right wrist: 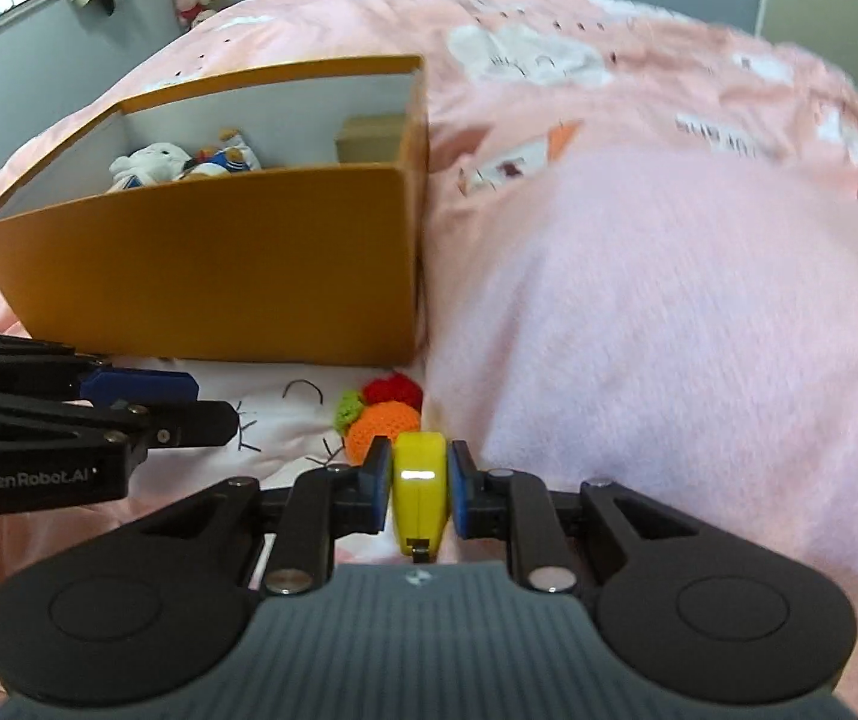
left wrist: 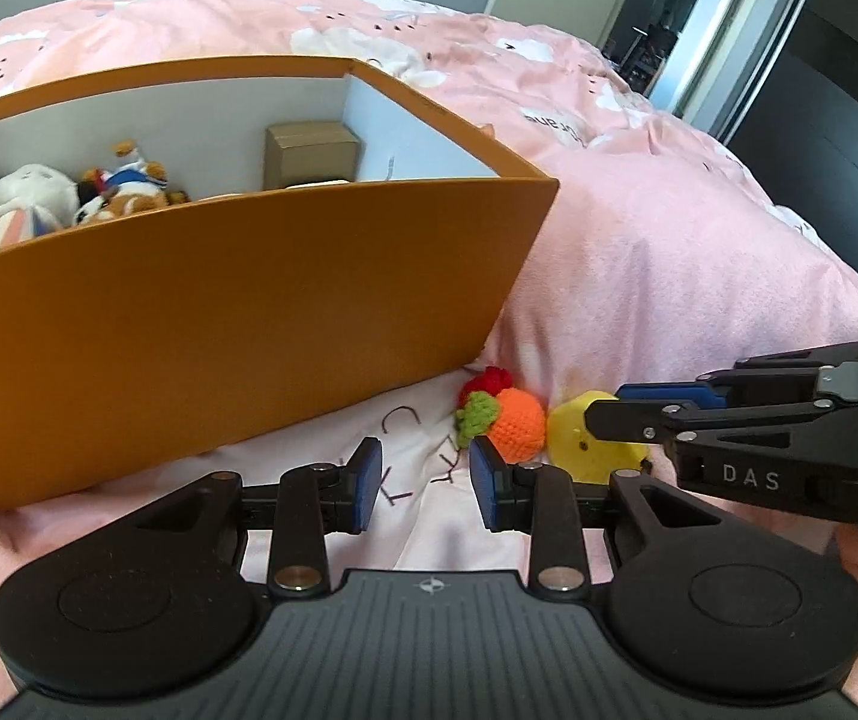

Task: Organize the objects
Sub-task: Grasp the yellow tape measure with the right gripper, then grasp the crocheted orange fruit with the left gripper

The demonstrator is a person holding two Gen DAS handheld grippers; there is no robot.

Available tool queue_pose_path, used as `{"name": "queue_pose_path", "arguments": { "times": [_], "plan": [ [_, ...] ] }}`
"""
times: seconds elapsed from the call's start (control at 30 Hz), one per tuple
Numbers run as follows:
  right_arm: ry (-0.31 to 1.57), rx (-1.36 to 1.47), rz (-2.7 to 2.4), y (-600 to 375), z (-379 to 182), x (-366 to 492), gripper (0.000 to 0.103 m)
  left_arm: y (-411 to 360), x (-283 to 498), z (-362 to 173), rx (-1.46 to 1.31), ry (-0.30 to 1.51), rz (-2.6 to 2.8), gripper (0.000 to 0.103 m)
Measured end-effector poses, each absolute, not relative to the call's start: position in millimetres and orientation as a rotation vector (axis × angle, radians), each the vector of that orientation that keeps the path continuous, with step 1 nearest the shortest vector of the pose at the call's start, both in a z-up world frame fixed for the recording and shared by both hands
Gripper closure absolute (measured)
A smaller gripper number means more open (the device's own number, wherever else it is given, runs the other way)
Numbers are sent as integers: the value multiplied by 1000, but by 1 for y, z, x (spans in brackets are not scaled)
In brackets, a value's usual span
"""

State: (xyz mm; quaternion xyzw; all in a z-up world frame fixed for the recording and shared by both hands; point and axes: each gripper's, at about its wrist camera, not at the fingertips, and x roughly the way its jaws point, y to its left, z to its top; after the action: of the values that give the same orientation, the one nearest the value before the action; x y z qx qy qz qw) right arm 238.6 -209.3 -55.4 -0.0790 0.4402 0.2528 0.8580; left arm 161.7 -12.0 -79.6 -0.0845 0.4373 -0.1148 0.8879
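Nearest to us, our right gripper (right wrist: 420, 495) has its blue pads clamped on both flat sides of a yellow tape measure (right wrist: 420, 480), held on edge just above the bedding. Our left gripper (left wrist: 426, 483) hovers beside it, its jaws partly apart with nothing between them — only the white patch of the pink bedspread (left wrist: 639, 252) shows through the gap. Just past the tape measure lie two crocheted fruits, an orange one (right wrist: 382, 427) with a green leaf and a red one (right wrist: 394, 391) touching it behind. Beyond them stands the orange box (left wrist: 237, 300), its tall near wall between us and its inside. Within it sit a white plush toy (left wrist: 24, 198), a smaller plush in blue and brown (left wrist: 126, 180) and a small cardboard carton (left wrist: 312, 153) — all against the far wall.
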Motion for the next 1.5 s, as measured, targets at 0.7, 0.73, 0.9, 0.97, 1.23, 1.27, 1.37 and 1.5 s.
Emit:
{"name": "queue_pose_path", "arguments": {
  "times": [0.7,0.73,0.9,0.97,1.23,1.27,1.37,1.5],
  "plan": [
    [1024,183,544,-252,-79,282,84,-72,219,-124,-29,972,-366,45],
    [1028,183,542,-253,-80,283,84,-71,220,-126,-36,971,-370,47],
    [1058,152,569,-249,-83,287,83,-61,224,-133,-109,997,-385,50],
    [1067,154,568,-250,-83,288,83,-66,222,-134,-67,992,-385,50],
    [1109,103,576,-246,-83,285,83,-74,222,-138,-18,973,-371,51],
    [1111,97,570,-245,-84,285,83,-75,220,-137,-5,968,-369,51],
    [1119,81,572,-243,-87,284,82,-72,212,-131,6,967,-365,53],
    [1140,42,595,-236,-91,282,79,-61,189,-113,29,951,-342,53]
  ]
}}
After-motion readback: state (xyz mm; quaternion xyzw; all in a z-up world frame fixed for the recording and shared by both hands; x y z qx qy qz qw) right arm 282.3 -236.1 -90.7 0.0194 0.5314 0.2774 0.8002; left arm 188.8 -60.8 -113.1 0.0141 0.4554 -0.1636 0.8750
